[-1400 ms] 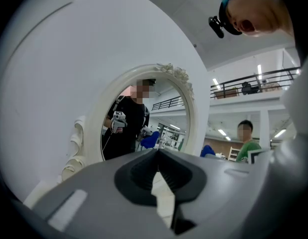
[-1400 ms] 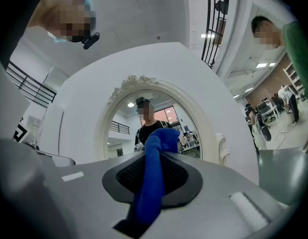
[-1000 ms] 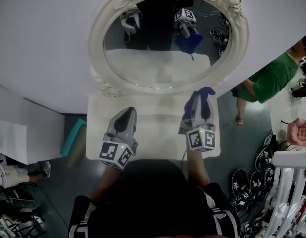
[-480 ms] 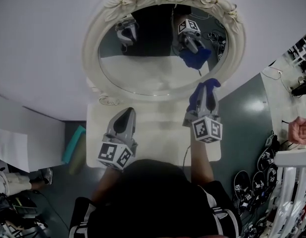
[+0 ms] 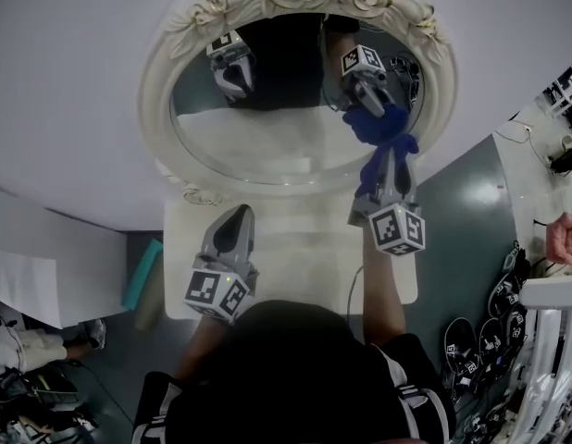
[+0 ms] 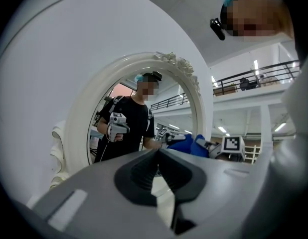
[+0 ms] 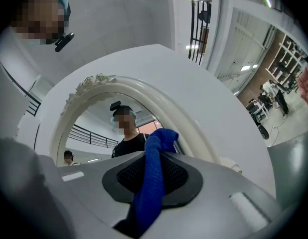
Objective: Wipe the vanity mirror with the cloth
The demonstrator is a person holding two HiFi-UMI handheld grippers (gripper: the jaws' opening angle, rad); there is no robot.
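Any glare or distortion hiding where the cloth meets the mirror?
Head view: fisheye bends the mirror frame; no glare on the glass, just a reflection of the cloth. Right gripper view: dark corners, cloth sharp. Left gripper view: left tool blocks the lower half.

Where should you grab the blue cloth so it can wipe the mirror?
Probably as the right gripper holds it: pinch the blue cloth along its bunched middle, from the side away from the mirror, so a wad pokes past the jaws toward the glass.
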